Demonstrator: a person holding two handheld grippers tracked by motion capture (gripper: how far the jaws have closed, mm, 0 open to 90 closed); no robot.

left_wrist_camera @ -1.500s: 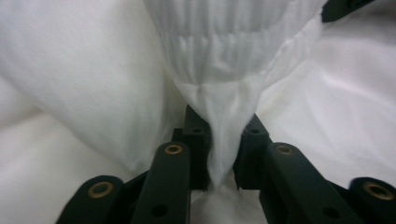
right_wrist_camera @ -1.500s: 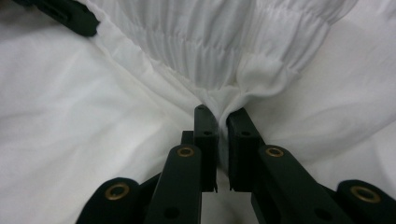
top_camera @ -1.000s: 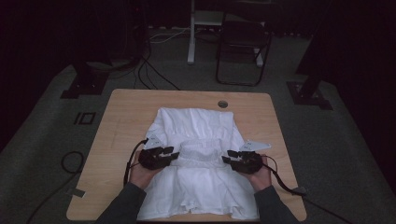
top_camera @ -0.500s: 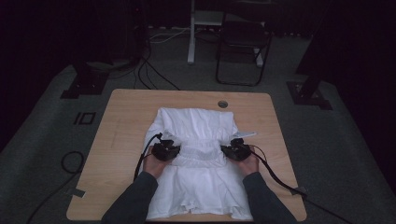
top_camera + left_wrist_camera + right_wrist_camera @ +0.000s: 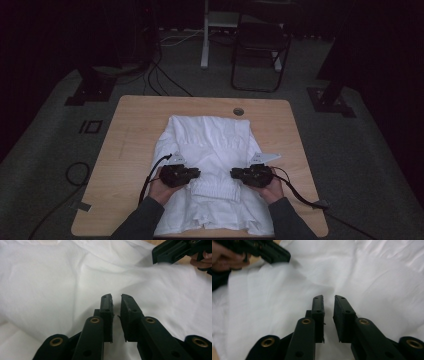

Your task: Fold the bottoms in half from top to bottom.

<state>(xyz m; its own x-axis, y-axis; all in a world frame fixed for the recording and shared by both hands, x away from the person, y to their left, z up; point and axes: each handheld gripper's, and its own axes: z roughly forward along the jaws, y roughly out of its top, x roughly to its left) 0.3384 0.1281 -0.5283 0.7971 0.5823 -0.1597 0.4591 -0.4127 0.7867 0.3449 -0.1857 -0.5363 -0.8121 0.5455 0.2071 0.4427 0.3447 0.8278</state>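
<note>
A white garment lies spread flat on the wooden desk, reaching from just short of the far edge to the near edge, where its hem meets the person's sleeves. A folded band of ribbed fabric crosses it between the two hands.

The left tool rests over the garment's left side, held in the left hand, with its tips pointing inward toward the middle of the cloth. In the left gripper view, the left tool shows its two black jaws standing a narrow gap apart, having just been opening. No fold of cloth sits between them; the white fabric lies beyond and below the tips. The left tool is released.

The right tool mirrors it on the garment's right side, held in the right hand, with its tips also pointing inward. In the right gripper view, the right tool likewise shows a narrow slit between its jaws, which have just been opening, with nothing pinched in the gap. The right tool is released.

A black cable trails from the right tool across the desk to its right edge. A small round grommet sits near the far edge of the desk.
</note>
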